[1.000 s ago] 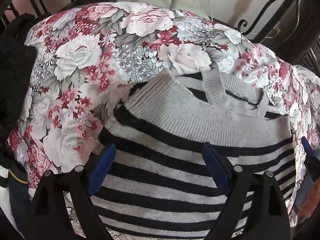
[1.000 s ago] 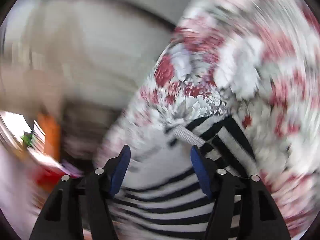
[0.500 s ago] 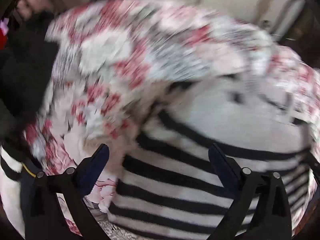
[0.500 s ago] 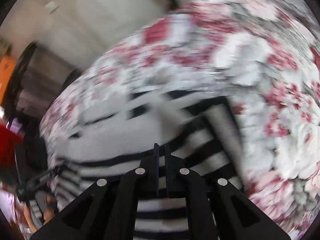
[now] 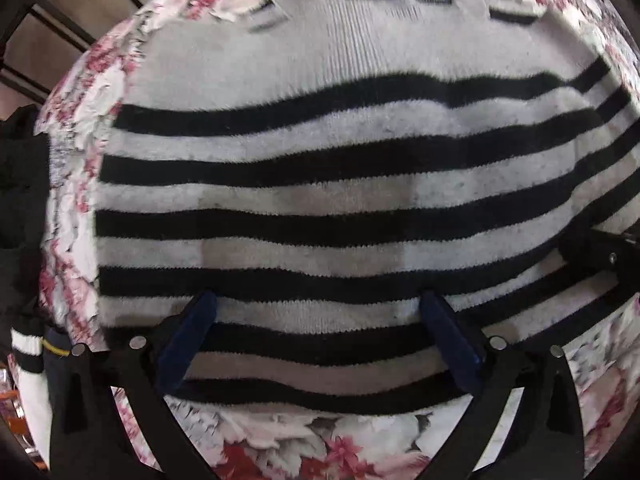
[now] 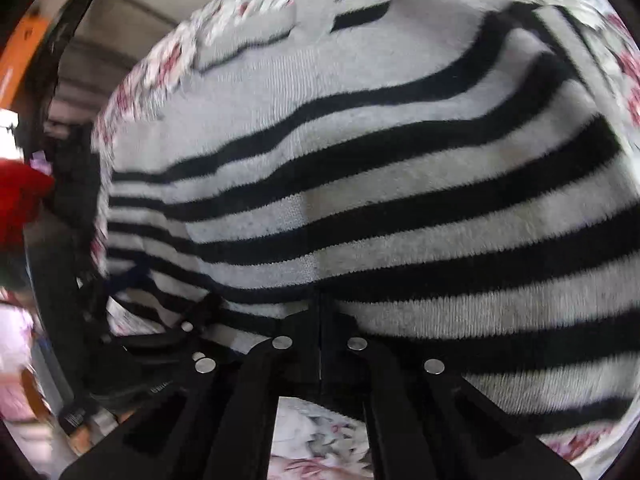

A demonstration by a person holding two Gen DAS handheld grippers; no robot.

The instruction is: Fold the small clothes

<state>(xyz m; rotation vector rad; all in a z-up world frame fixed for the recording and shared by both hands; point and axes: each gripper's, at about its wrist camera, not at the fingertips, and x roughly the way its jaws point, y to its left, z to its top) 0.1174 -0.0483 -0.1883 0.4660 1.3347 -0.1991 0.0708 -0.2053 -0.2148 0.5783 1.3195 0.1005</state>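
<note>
Striped sweater (image 5: pixel 320 184) edges blurred, neckline cut off. Left gripper (image 5: pixel 316 304) points steeply down, jaws just opened wide, empty; right gripper (image 6: pixel 320 300) fully closed.

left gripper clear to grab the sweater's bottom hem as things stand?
Probably yes. The left gripper has just been opening and stands wide, right over the striped sweater, nothing between its pads. The hem lies flat on the floral cloth, uncovered. The shut right gripper sits off to the side.
</note>
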